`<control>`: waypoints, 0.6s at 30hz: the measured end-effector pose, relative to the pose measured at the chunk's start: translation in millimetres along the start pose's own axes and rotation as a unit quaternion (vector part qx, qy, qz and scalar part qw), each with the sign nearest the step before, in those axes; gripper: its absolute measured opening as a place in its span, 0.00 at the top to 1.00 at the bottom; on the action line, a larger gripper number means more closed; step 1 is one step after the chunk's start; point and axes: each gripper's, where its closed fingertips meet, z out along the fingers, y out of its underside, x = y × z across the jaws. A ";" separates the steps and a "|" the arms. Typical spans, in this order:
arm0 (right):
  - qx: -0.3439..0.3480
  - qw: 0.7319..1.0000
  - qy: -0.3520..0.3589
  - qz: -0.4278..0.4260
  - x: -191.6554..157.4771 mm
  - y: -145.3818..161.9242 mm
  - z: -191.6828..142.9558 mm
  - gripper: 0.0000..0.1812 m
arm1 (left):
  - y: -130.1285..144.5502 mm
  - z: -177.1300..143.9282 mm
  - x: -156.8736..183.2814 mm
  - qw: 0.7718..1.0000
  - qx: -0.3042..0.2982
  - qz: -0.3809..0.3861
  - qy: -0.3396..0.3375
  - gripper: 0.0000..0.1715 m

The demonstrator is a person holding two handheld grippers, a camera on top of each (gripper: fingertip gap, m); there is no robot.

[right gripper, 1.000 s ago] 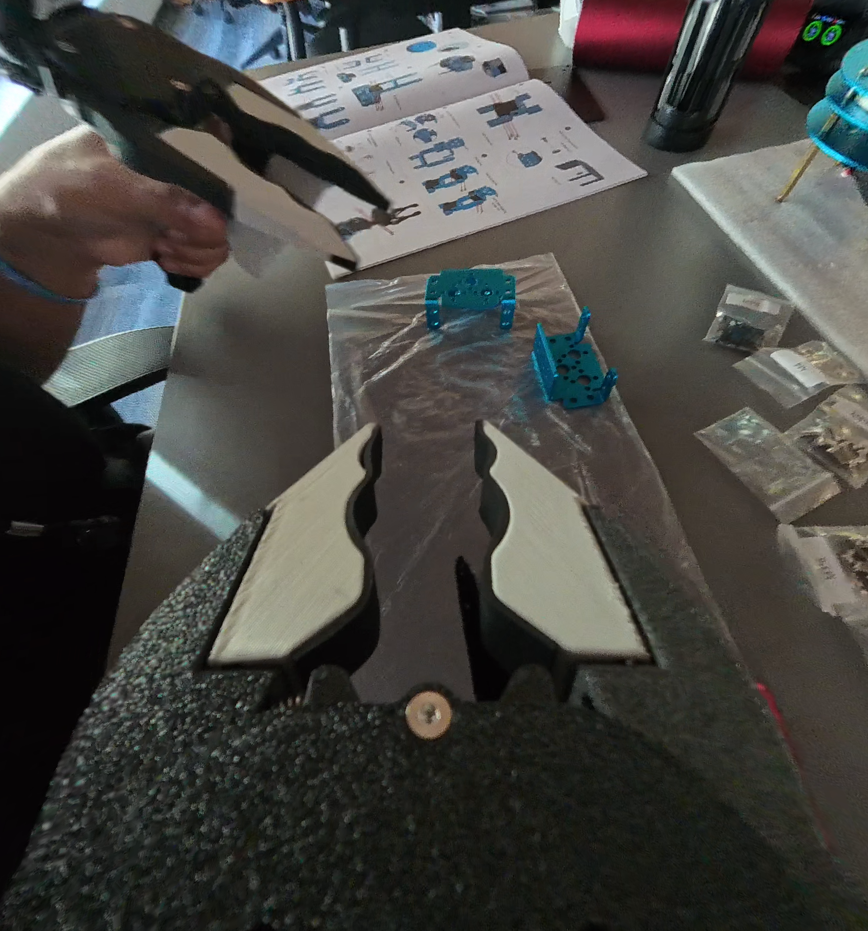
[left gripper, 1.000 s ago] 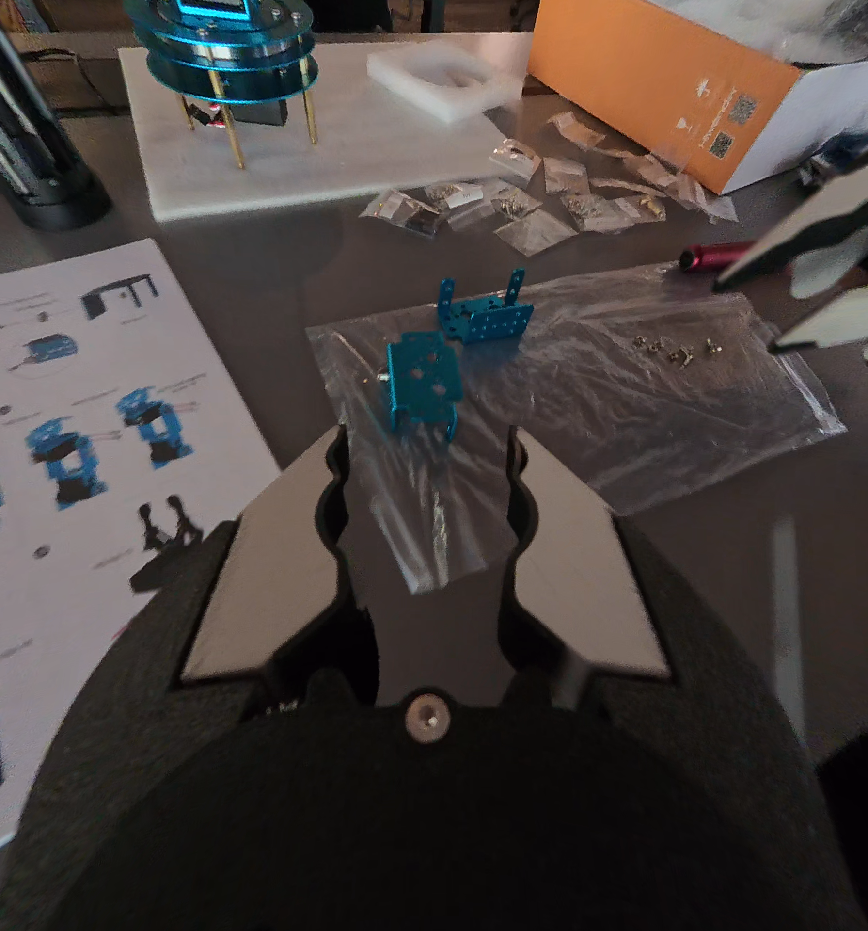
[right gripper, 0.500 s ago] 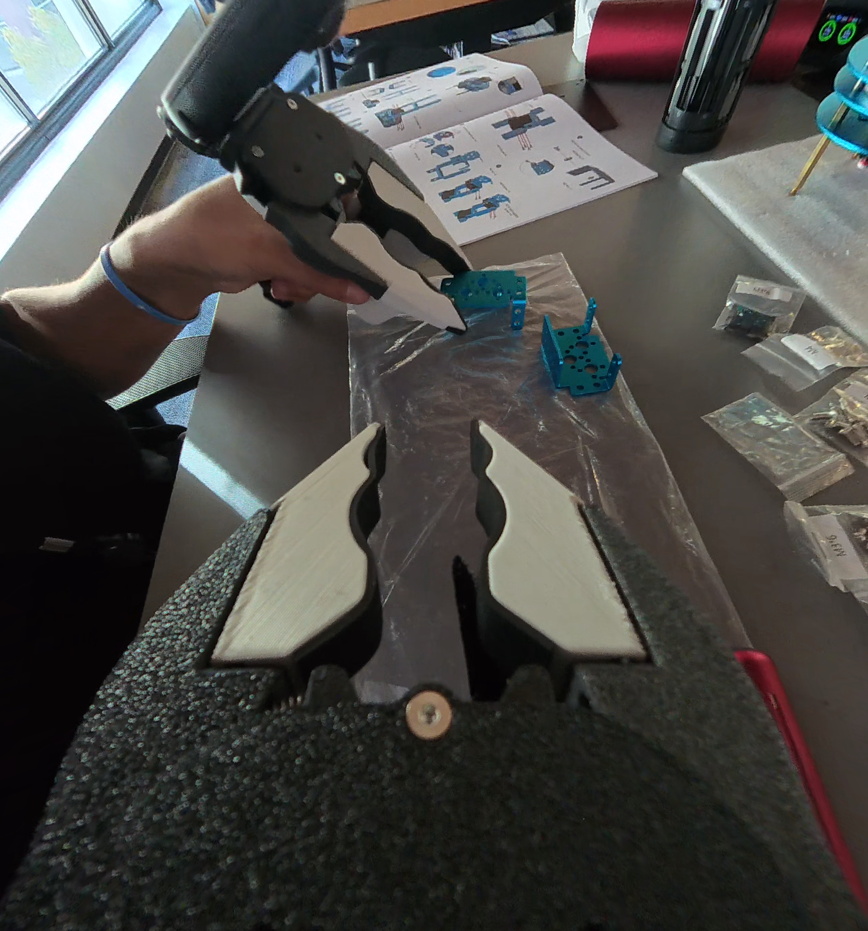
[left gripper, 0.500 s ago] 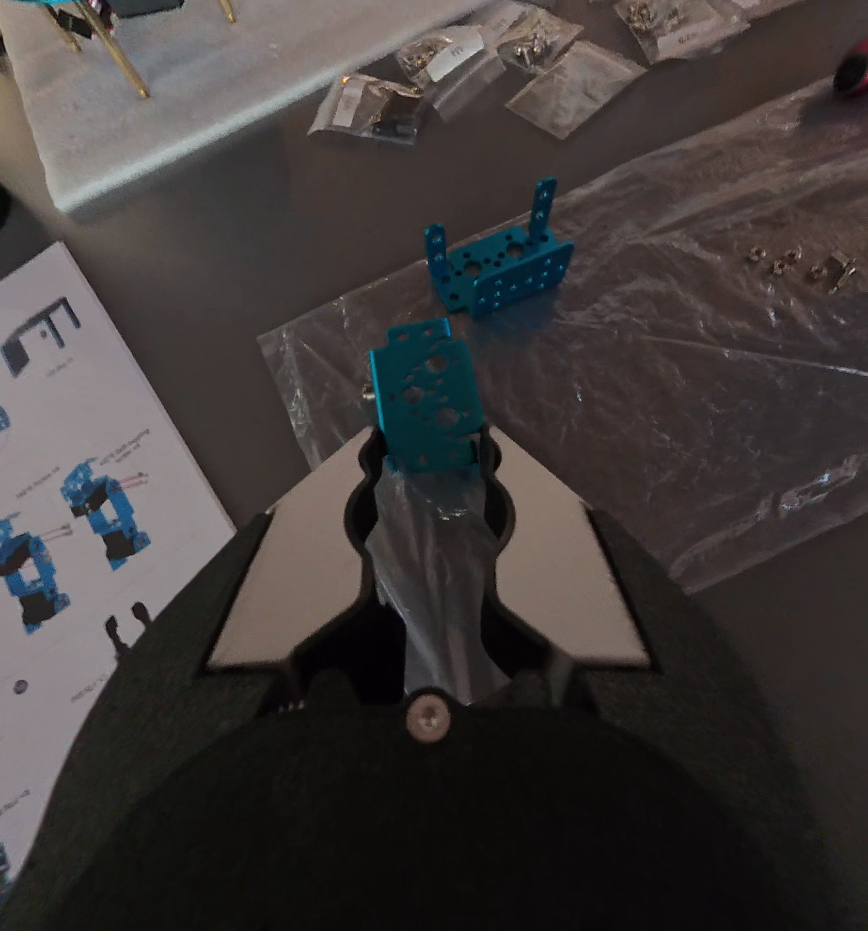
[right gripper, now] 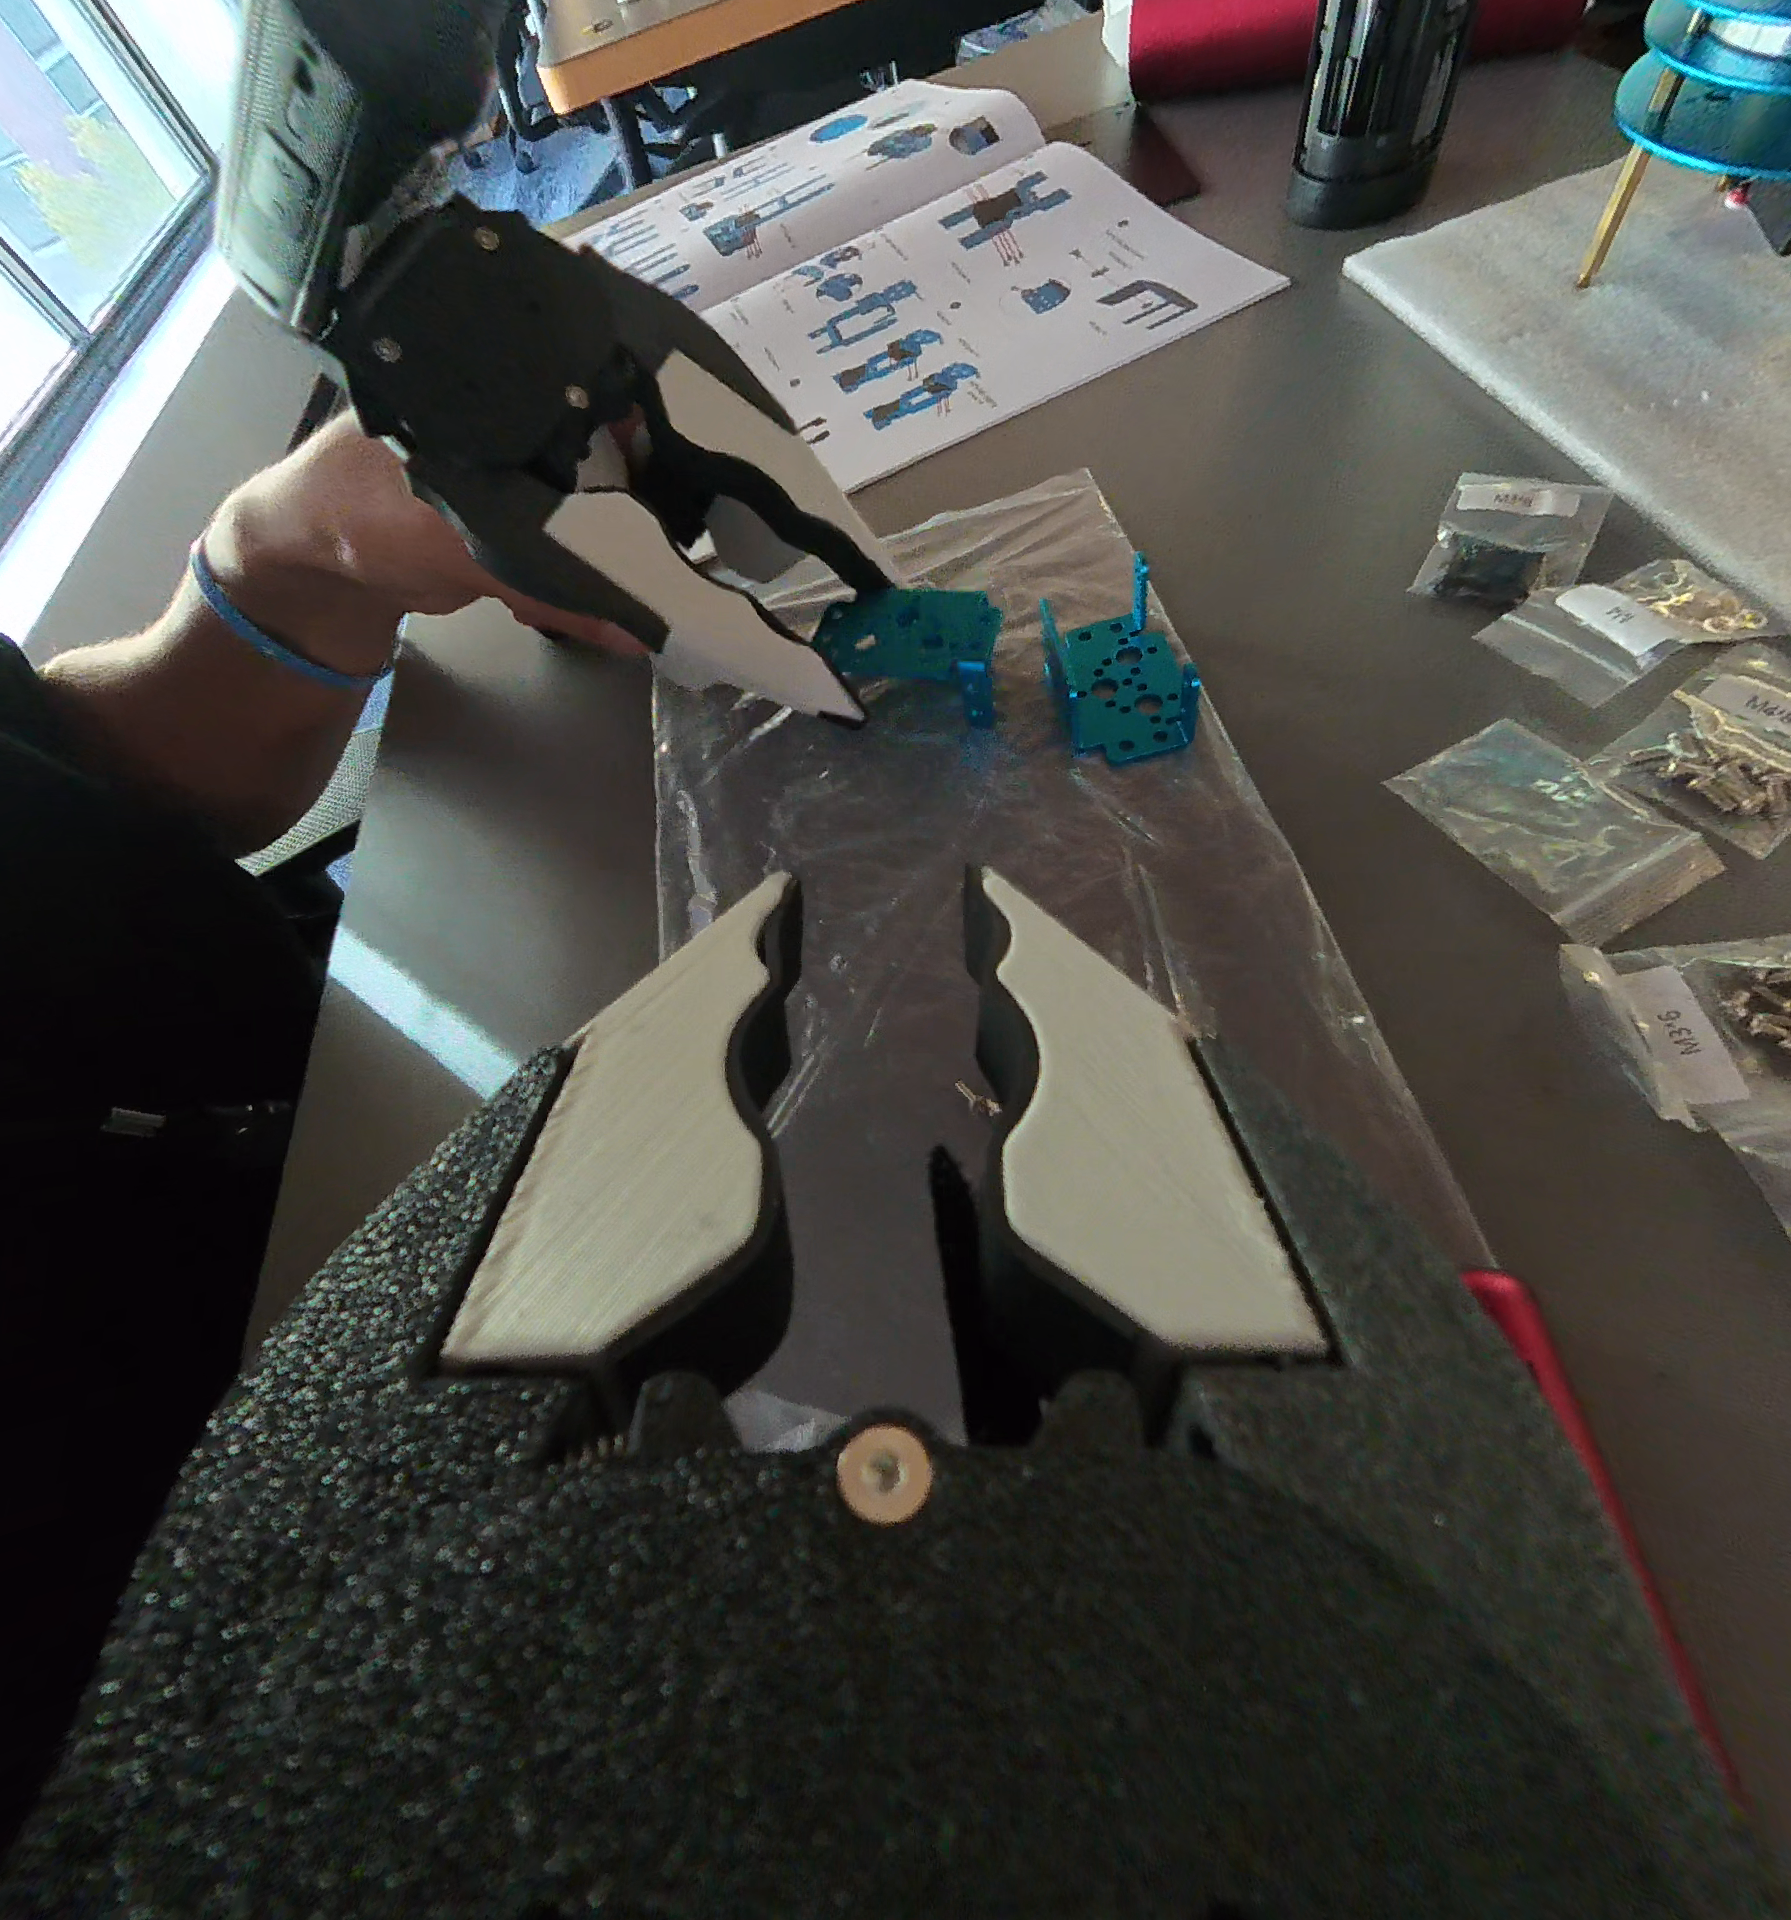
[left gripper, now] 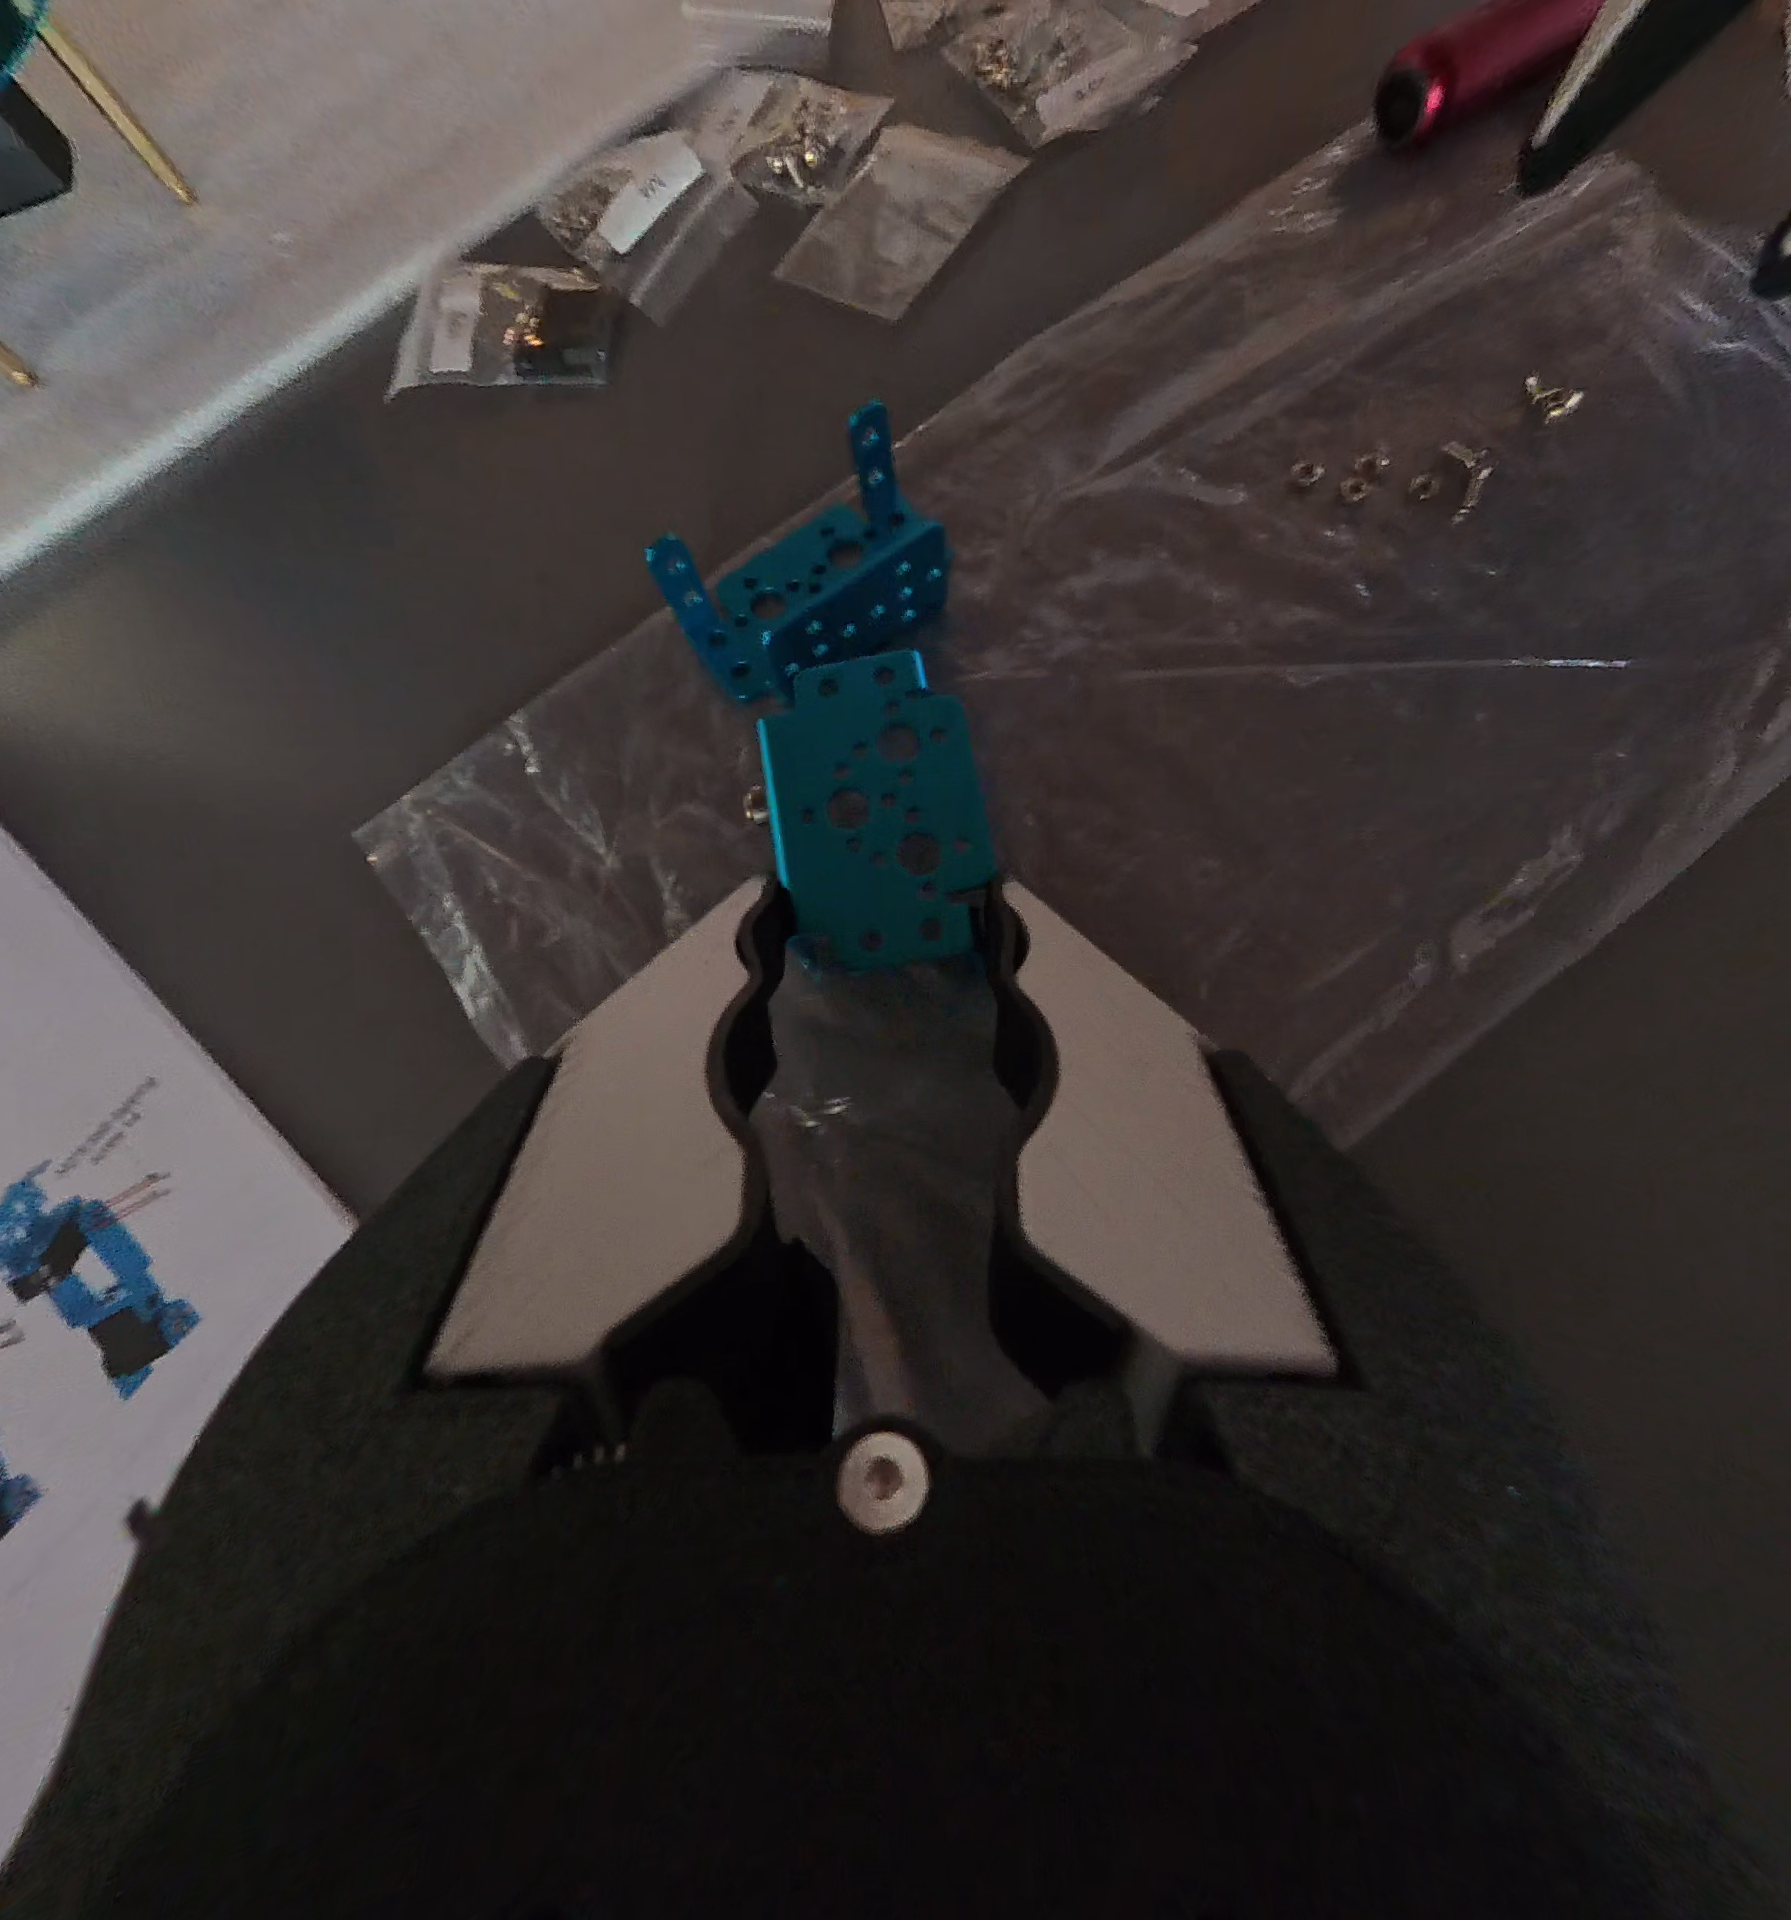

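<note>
Two blue metal brackets (right gripper: 912, 636) (right gripper: 1119, 675), one clear plastic sheet (right gripper: 974, 831), one open instruction booklet (right gripper: 932, 281), two claws (left gripper: 883, 914) (right gripper: 883, 894), one red tool (left gripper: 1473, 62), and at least five small bags of screws (right gripper: 1701, 769).

Office workbench: assembly manual (right gripper: 932, 260), bagged screws (right gripper: 1701, 769), window (right gripper: 29, 239).

Left claw (left gripper: 883, 914) seemingly grips a perforated blue bracket (left gripper: 875, 821) over plastic.

Left wrist view: dim, bluish, motion-smeared at the top edge; my dark housing nearly featureless. Right wrist view: brighter, daylight from the window (right gripper: 34, 197) at upper left, pale glare strip along the table (right gripper: 1493, 374) edge, sharp centre. Wide-angle bending at both rims; shadows soft, perhaps diffuse.
</note>
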 end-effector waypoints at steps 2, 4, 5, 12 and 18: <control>-0.004 1.000 -0.001 0.002 1.2 2.1 1.0 0.83 | 1.5 -0.2 -4.4 1.000 -0.005 0.017 -0.017 0.78; -0.011 1.000 -0.004 0.003 1.8 4.9 2.3 0.83 | 1.7 0.4 -4.4 1.000 -0.008 0.013 -0.018 0.77; -0.012 1.000 -0.005 0.004 2.0 5.9 2.7 0.83 | 1.6 0.4 -4.5 1.000 -0.007 0.006 -0.016 0.77; -0.013 1.000 -0.004 0.002 3.7 6.0 -0.2 0.83 | 9.8 -52.2 -22.4 0.993 0.074 -0.094 -0.016 0.67; -0.018 1.000 -0.002 0.000 7.0 6.6 1.5 0.85 | 83.1 -132.2 -97.0 0.965 0.089 -0.176 -0.174 0.67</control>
